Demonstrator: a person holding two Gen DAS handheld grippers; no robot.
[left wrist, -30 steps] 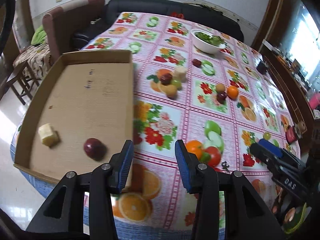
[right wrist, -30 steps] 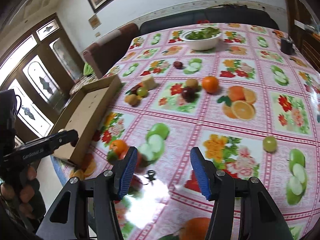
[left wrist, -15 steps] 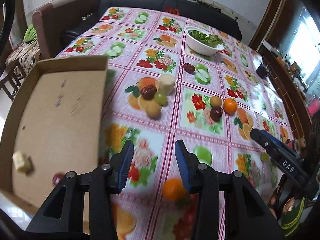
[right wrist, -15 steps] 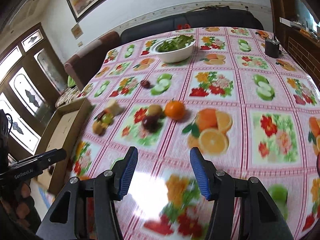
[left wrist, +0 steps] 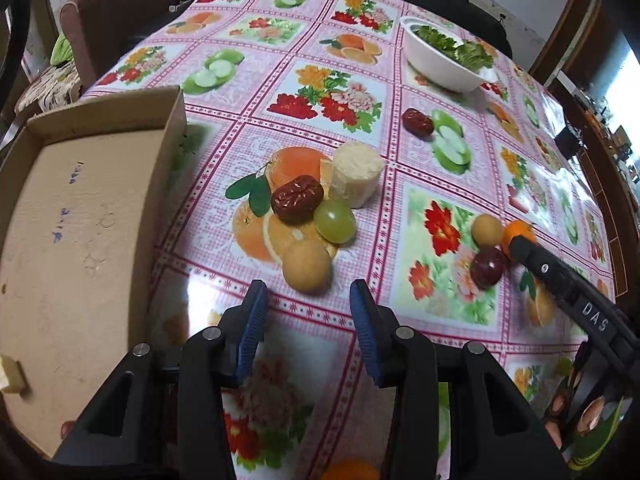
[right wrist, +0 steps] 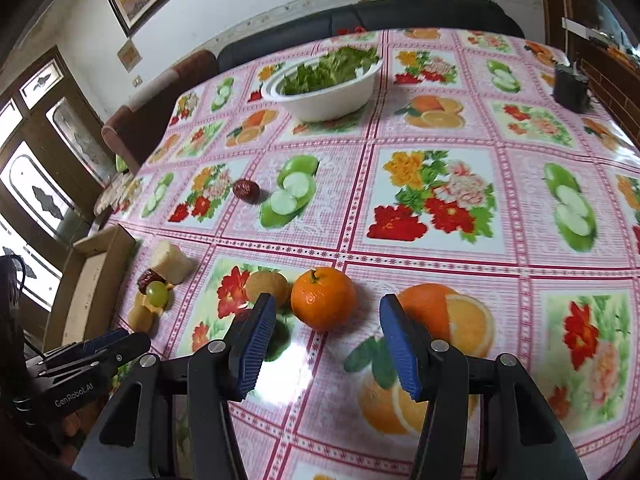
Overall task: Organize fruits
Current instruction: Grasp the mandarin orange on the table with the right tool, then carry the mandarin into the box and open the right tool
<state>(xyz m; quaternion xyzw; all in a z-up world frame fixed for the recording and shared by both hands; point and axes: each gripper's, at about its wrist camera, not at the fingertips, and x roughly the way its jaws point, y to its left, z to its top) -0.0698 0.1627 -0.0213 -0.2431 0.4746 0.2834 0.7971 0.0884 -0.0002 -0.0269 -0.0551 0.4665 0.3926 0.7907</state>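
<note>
My left gripper [left wrist: 308, 312] is open and empty, just short of a tan round fruit [left wrist: 306, 266]. Behind that fruit lie a green grape [left wrist: 334, 221], a red date [left wrist: 297, 199] and a pale cut chunk [left wrist: 356, 173]. The cardboard tray [left wrist: 72, 216] is to the left, with a pale chunk [left wrist: 10, 372] in its near corner. My right gripper [right wrist: 326, 342] is open and empty, just short of an orange [right wrist: 322, 298]. A tan fruit [right wrist: 266, 286] lies left of the orange. A dark red fruit [left wrist: 488, 266] lies near the right gripper in the left wrist view.
A white bowl of greens [right wrist: 322, 84] stands at the back of the table. A lone red date [right wrist: 246, 191] lies in the middle. A dark small box [right wrist: 570, 88] is at the far right edge. A sofa [right wrist: 400, 16] runs behind the table.
Both grippers have moved forward over the table toward the fruit. The left has left the tray's front edge for the fruit cluster; the right has closed in on the orange.
</note>
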